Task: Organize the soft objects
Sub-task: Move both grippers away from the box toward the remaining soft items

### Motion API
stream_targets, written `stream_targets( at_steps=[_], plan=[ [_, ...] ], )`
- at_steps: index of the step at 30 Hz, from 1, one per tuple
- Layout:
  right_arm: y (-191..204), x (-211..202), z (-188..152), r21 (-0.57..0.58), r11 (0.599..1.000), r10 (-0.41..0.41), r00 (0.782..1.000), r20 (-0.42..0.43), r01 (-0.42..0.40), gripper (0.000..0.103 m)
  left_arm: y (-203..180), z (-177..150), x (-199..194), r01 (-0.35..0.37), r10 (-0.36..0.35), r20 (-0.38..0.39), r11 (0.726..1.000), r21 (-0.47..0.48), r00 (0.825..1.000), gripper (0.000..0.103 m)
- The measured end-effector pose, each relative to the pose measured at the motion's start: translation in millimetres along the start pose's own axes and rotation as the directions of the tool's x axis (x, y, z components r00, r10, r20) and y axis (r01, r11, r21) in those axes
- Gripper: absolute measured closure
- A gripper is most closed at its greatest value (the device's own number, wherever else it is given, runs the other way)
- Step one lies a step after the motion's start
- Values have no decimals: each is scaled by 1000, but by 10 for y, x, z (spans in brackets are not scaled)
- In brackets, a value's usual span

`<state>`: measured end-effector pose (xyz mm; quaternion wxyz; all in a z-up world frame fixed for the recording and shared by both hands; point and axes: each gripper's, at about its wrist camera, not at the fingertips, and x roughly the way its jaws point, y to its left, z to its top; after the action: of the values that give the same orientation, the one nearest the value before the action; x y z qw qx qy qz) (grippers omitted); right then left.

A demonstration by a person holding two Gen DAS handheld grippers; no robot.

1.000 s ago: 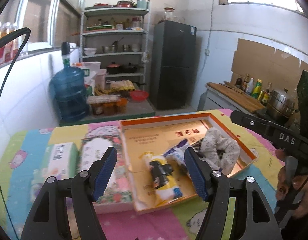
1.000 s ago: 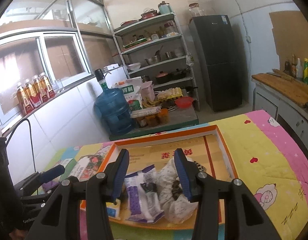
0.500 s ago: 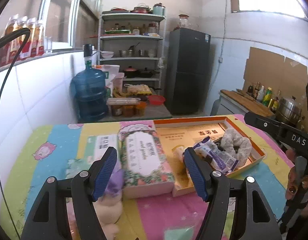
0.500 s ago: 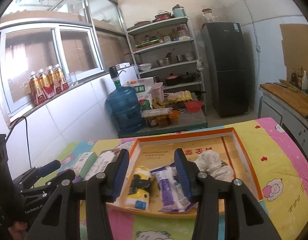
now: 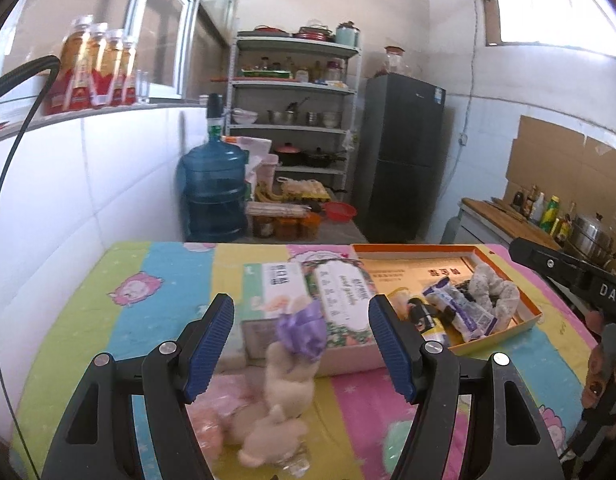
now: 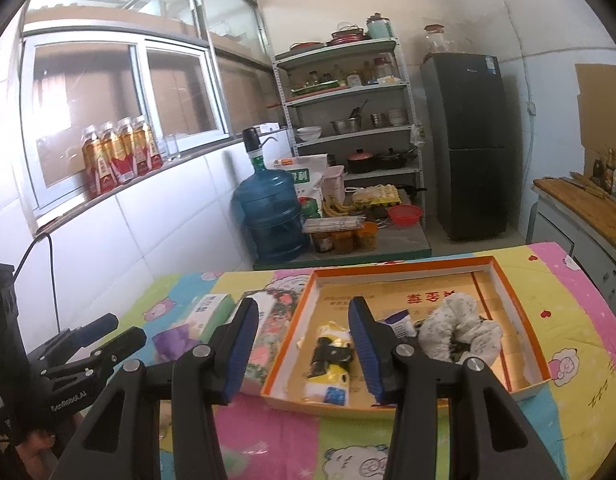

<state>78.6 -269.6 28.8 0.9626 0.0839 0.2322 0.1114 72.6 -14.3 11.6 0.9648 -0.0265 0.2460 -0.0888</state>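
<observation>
Hovering over the table's near edge, the left hand-held gripper (image 5: 300, 344) stands wide and empty, with the plush toy (image 5: 286, 396) lying below between its fingers. The right hand-held gripper (image 6: 302, 344) is half open, empty, above the orange tray (image 6: 511, 284). Closing on the toy's loose purple cloth (image 5: 302, 330) alone could let the toy slip free.

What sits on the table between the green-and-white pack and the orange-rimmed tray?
The floral tissue box lies between the green-and-white pack and the tray, seen best in the left wrist view.
</observation>
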Motion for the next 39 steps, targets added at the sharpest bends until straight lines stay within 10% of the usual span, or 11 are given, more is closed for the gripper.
stream_targets(
  at_steps=[20,28,39],
  plan=[
    [735,20,-377,-69,997,34,997,-65,-38,56,692,-398,-315,-59,58,-11,994,-89,998,31],
    [854,87,-563,-74,997,10,995,-96,-17,33,887,-553,-384,-51,48,-28,991,-122,998,31],
    [1004,151,-759,-106,992,51,989,-141,-66,29,981,-1038,-595,-69,62,-41,977,-202,997,31]
  ],
)
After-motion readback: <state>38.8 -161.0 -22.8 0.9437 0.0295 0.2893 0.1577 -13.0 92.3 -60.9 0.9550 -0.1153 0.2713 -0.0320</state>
